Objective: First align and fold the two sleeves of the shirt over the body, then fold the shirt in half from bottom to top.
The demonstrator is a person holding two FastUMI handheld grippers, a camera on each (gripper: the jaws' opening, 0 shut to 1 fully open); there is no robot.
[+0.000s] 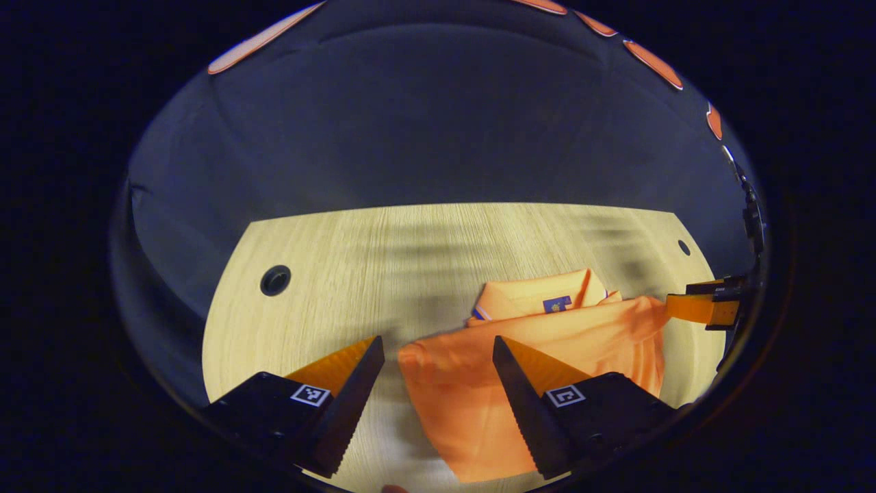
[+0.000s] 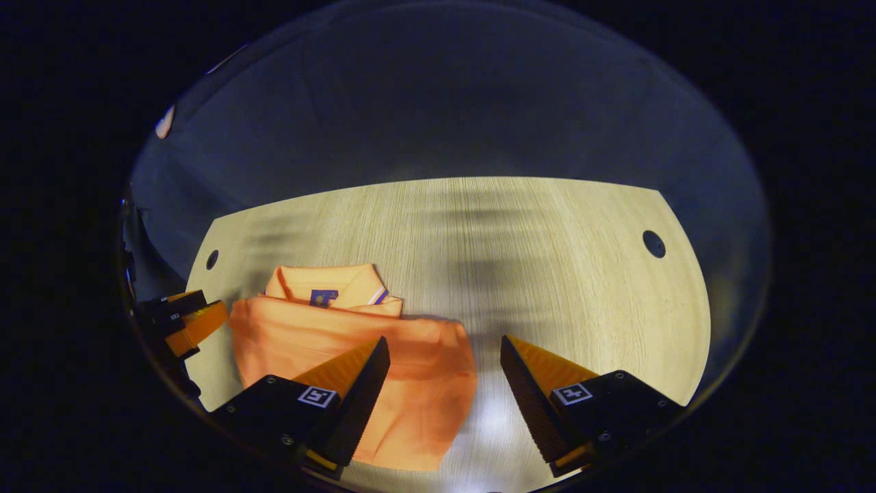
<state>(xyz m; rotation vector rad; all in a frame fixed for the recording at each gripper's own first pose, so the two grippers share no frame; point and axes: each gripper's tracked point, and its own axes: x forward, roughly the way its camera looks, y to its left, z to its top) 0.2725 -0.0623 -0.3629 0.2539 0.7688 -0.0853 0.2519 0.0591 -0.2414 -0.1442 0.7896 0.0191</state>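
Left gripper (image 1: 438, 356): jaws spread wide, nothing held, hovering above the left edge of the orange polo shirt (image 1: 540, 349), a soft, thin knit lying on the pale wood-grain tabletop (image 1: 383, 253). Shirt compact, collar with its small dark neck label towards the far side, sleeves apparently turned in over the body already, judging by the narrow outline and layered folds; bottom-to-top fold probably the step remaining. Right gripper (image 2: 443, 356): likewise gaping wide and empty, one finger over the shirt's (image 2: 356, 349) right portion, the other over bare tabletop (image 2: 520, 226). Likely trouble from here: pinching a single layer at the hem, leaving the folded sleeves to slide out; uneven lifting by the two hands, skewing the fold; dragging the slippery knit across the smooth wood, bunching it near the collar. Surface: light, matte, straight-grained, crossed by blurred shadow bands, with a round dark grommet hole (image 1: 275, 280) at the left and another hole (image 2: 653, 244) at the right. Beyond the table, dark cloth booth walls, dimly lit.
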